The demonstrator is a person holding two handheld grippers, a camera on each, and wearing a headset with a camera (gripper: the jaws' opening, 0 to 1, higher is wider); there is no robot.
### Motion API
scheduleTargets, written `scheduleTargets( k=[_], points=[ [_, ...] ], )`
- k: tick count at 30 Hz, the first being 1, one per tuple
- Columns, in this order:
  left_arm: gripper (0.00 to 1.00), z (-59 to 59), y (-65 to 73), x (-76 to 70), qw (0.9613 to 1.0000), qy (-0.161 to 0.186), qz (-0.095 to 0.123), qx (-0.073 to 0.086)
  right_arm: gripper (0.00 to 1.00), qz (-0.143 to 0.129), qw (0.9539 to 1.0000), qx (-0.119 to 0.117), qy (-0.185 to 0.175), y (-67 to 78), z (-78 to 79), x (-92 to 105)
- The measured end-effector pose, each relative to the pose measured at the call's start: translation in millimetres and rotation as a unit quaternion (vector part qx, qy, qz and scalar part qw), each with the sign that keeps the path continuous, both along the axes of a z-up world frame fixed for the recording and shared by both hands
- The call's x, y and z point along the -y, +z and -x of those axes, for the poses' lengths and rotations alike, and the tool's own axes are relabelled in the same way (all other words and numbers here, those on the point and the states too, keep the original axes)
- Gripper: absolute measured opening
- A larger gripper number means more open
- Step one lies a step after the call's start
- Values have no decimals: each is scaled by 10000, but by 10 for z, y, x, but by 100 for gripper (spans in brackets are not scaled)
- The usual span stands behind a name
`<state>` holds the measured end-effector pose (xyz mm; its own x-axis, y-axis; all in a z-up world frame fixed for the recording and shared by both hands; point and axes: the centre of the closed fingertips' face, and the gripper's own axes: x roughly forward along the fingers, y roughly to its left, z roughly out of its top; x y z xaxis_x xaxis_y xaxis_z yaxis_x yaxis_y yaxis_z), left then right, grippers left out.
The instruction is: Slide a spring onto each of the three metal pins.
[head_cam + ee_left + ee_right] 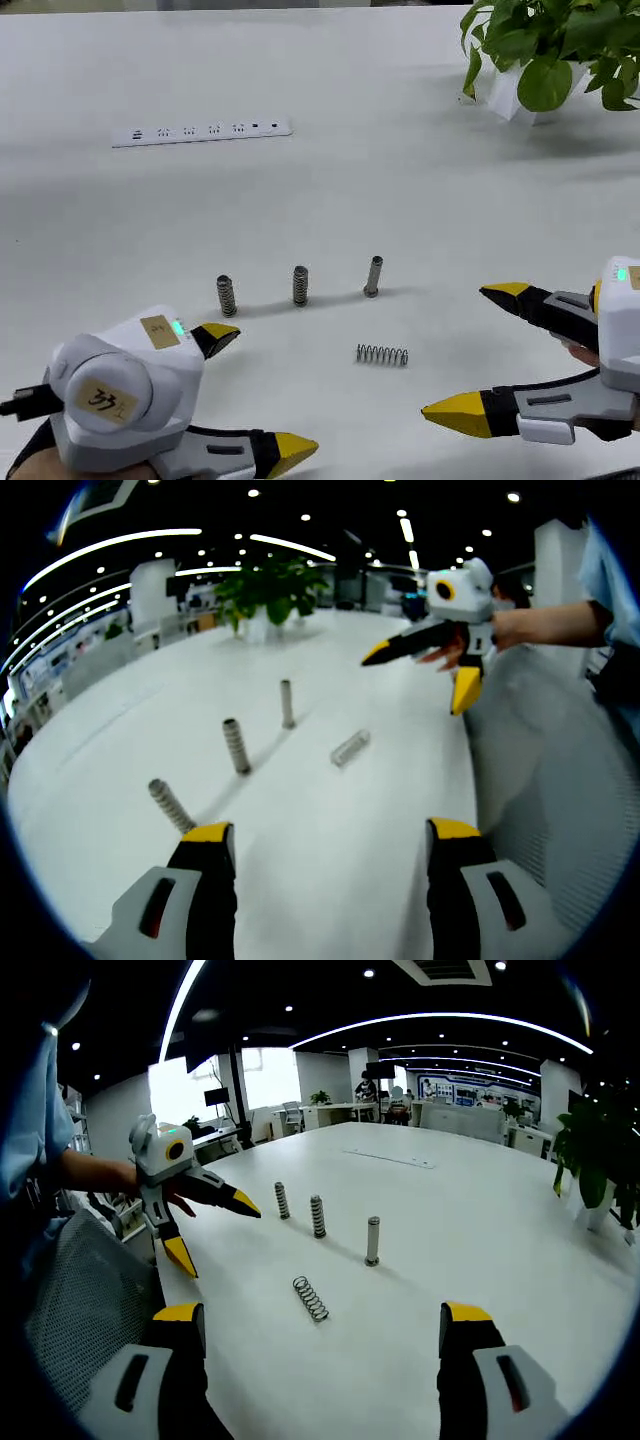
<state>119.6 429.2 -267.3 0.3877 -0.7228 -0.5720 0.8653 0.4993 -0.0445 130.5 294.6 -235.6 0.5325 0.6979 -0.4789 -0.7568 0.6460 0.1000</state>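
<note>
Three upright metal pins stood in a row toward the white workbench's point(420, 190) near edge: left pin point(226, 295) and middle pin point(300, 285) already sleeved in springs, right pin point(373, 277) bare. The loose silver coil spring point(382, 354) lay flat just before it, seemingly staged for pickup, flanked by the yellow-tipped left gripper point(262, 390) and right gripper point(460, 350), jaws spread, empty.

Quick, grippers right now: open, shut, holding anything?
Left gripper: open, holding nothing.
Right gripper: open, holding nothing.
</note>
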Motion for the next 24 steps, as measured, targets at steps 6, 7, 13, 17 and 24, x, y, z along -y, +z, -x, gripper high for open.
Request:
scheduleTargets(
  k=[6, 7, 13, 17, 24],
  points=[
    [69, -37, -2, 150, 9996, -255, -66, 98, 98, -30, 10000, 8, -52, -17, 16, -3],
    [67, -65, 4, 177, 9996, -254, -63, 75, 98, -31, 10000, -6, -54, -19, 25, -2],
    [51, -165, 14, 317, 9989, -450, -88, 64, 94, -99, 9999, -43, -58, -16, 62, 5],
    [50, -212, -39, 424, 9973, -696, -237, 40, 94, -199, 9997, -29, -130, 8, 54, 20],
    [45, -244, -43, 589, 9908, -1256, -488, 115, 94, -249, 9995, 26, -209, 28, 31, 66]
  ],
)
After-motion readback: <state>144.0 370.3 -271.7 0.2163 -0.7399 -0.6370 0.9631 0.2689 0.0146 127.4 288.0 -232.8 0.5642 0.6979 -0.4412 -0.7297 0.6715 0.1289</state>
